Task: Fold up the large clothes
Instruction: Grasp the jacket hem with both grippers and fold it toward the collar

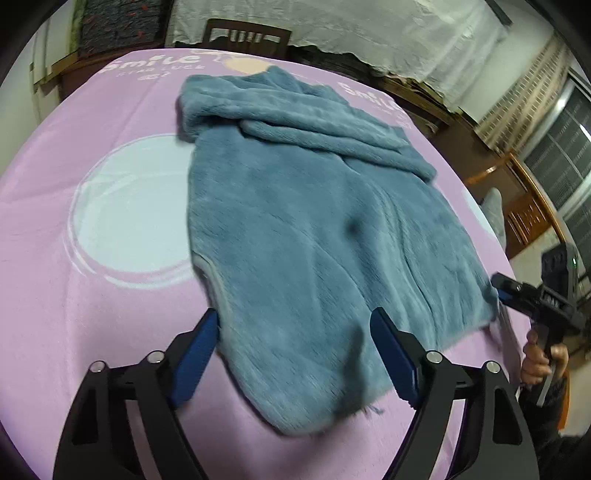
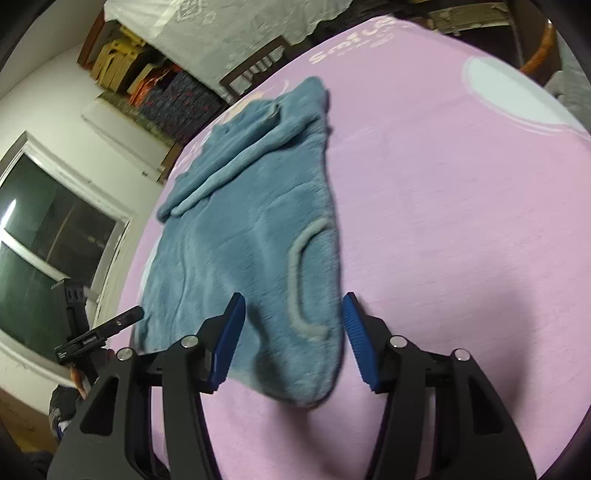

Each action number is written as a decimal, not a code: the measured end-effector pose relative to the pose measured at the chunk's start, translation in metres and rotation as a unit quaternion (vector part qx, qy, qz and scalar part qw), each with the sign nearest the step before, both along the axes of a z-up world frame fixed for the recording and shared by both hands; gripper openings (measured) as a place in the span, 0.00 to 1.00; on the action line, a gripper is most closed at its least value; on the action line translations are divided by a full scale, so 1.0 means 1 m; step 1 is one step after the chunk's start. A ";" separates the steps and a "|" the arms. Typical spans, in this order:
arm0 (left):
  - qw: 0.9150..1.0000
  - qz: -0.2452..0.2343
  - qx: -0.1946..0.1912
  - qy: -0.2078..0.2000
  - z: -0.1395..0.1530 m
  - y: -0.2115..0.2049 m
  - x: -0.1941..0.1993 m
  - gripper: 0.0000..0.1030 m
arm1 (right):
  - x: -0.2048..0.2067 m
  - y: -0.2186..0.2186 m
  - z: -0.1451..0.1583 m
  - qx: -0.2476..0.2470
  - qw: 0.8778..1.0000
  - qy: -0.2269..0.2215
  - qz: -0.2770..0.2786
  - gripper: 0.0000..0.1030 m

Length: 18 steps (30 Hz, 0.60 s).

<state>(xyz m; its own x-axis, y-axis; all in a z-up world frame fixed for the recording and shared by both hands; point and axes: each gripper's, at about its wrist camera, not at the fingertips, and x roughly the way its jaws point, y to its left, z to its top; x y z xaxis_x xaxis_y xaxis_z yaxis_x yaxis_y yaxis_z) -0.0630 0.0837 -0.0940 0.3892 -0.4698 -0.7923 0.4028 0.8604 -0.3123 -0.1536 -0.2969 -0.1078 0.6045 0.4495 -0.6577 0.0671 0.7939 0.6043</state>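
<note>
While blue garment [image 1: 314, 229] lies flat on pink surface [image 1: 110, 332], left gripper [image 1: 295, 354] and right gripper [image 2: 293, 339] straddle near hem corners, jaws wide, likely ready to pinch for fold.

a wooden chair [image 1: 246, 36] stands behind the pink sheet [image 1: 110, 332] (printed circles), window [image 2: 44, 236] nearby.

One blue fleece garment [image 1: 295, 229] | one pink sheet [image 1: 110, 332] beneath it, printed with two pale circles | two grippers: left gripper [image 1: 295, 354], right gripper [image 2: 293, 343] | one wooden chair [image 1: 245, 37] | one window [image 2: 44, 236]
</note>
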 end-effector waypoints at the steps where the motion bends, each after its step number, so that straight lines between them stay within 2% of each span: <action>1: 1.000 -0.002 0.005 -0.005 -0.001 -0.002 -0.003 0.78 | 0.000 0.003 -0.001 0.000 1.000 -0.001 0.005 0.53; 3: 1.000 -0.001 0.007 -0.012 -0.001 -0.002 -0.005 0.77 | 0.000 0.012 0.001 -0.021 1.000 -0.007 0.016 0.53; 4: 1.000 0.001 0.005 -0.013 -0.001 -0.002 -0.004 0.71 | 0.001 0.015 0.002 -0.029 0.999 -0.009 0.020 0.48; 5: 1.000 0.003 0.003 -0.014 -0.001 -0.003 -0.001 0.64 | 0.003 0.018 0.001 -0.029 0.999 -0.008 0.026 0.35; 6: 1.000 0.005 0.003 -0.012 -0.002 -0.002 0.002 0.43 | 0.006 0.020 -0.003 -0.028 0.999 -0.003 0.029 0.28; 7: 1.000 0.010 0.001 -0.006 -0.003 -0.001 0.006 0.29 | 0.008 0.020 -0.004 -0.029 0.999 -0.002 0.028 0.19; 8: 1.000 0.012 -0.004 -0.002 -0.003 0.001 0.007 0.28 | 0.010 0.020 -0.005 -0.023 0.999 -0.003 0.027 0.17; 10: 1.000 0.020 -0.019 0.004 -0.001 0.009 0.009 0.17 | 0.009 0.019 -0.004 -0.017 1.000 -0.006 0.025 0.15; 14: 0.998 0.034 -0.042 -0.013 0.013 0.024 0.000 0.13 | 0.001 0.015 0.006 0.015 0.999 -0.026 0.030 0.14; 18: 0.998 0.042 -0.046 -0.025 0.021 0.030 -0.007 0.12 | -0.004 0.015 0.015 0.031 0.998 -0.037 0.034 0.13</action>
